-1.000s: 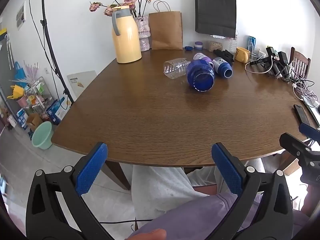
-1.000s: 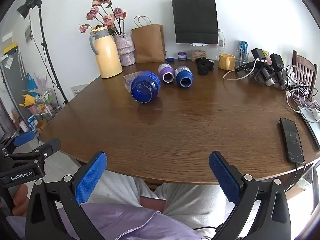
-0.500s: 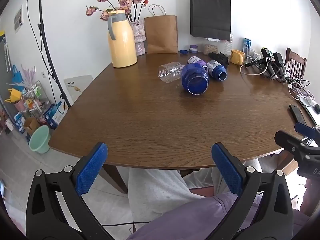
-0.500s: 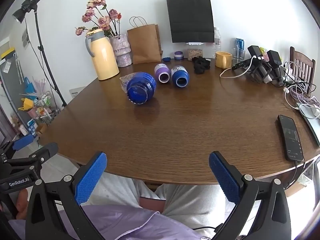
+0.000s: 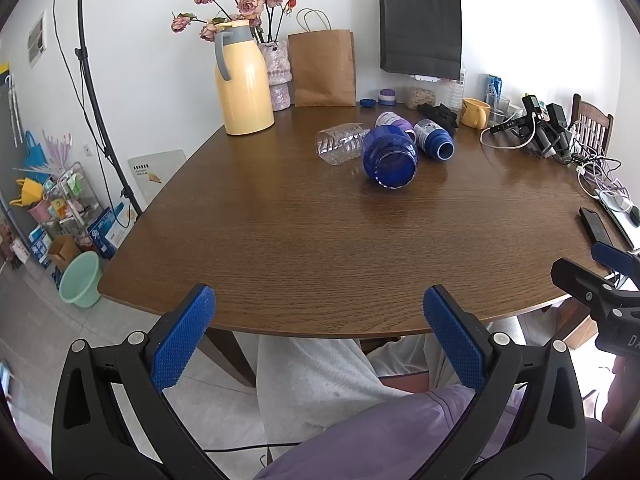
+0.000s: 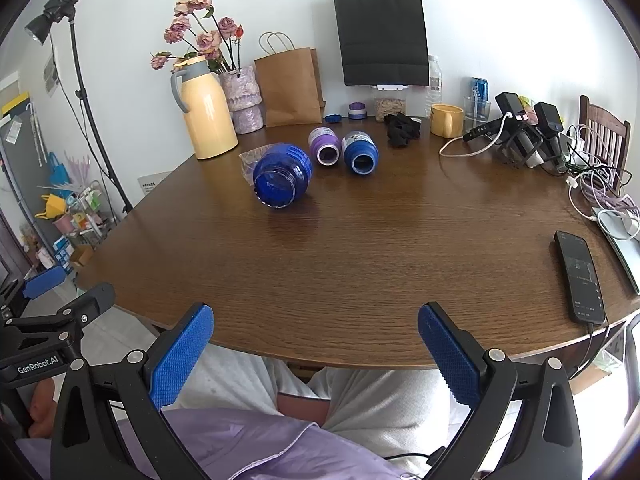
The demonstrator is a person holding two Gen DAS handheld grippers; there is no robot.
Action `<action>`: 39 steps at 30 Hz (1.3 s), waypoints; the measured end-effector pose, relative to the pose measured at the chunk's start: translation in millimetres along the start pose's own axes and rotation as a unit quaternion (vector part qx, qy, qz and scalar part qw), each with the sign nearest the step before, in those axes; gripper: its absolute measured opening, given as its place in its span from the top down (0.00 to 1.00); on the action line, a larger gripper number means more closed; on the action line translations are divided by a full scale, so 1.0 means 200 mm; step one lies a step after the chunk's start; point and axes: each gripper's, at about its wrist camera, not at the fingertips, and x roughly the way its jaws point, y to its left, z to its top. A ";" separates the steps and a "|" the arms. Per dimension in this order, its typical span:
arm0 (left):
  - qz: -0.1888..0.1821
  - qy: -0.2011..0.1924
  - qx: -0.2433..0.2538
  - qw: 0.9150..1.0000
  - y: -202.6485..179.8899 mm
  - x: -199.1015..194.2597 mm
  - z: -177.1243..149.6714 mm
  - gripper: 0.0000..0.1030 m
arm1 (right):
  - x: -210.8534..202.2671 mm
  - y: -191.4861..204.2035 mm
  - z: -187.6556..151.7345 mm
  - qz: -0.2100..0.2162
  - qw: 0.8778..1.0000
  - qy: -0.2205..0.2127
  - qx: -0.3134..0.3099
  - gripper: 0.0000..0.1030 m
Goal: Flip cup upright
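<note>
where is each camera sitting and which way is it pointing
Left wrist: on the left gripper, held before the table edge, looking across at the big blue cup on its side; open blue fingers, lap and the right gripper's tip show.
Right wrist: on the right gripper, same low spot further right, facing the big blue cup; open fingers, lap and the left gripper show.
Shared: table, cup, yellow jug, black bag.

Clutter sitting along the far and right sides of the tabletop (image 6: 360,248)

A yellow thermos jug (image 6: 206,114) is standing beside a vase of dried roses (image 6: 240,96), with a brown paper bag (image 6: 290,88) and a black paper bag (image 6: 382,36) leaning against the wall; a yellow mug (image 6: 446,120), tangled chargers (image 6: 520,136) and a phone (image 6: 580,280) are lying to the right.
</note>
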 end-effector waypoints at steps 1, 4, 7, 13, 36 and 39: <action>0.000 0.000 0.000 1.000 0.00 0.00 0.00 0.00 | 0.00 0.00 0.00 -0.003 1.000 -0.001 -0.001 0.00; 0.001 0.000 0.000 1.000 0.00 0.00 -0.01 0.00 | -0.01 0.00 0.00 -0.003 1.000 -0.002 -0.001 0.00; 0.001 0.000 0.001 1.000 0.00 0.00 0.00 0.00 | -0.01 0.00 0.00 -0.004 1.000 -0.002 -0.001 0.00; 0.001 0.001 -0.001 1.000 0.00 0.00 -0.01 0.00 | -0.01 0.00 0.00 -0.005 1.000 -0.003 0.000 0.00; 0.001 0.003 0.000 1.000 0.01 0.00 0.00 0.00 | -0.01 -0.01 0.01 -0.003 1.000 -0.005 0.003 0.00; 0.001 0.003 0.000 1.000 0.01 0.00 0.00 0.00 | -0.01 -0.01 0.00 -0.003 1.000 -0.004 0.002 0.00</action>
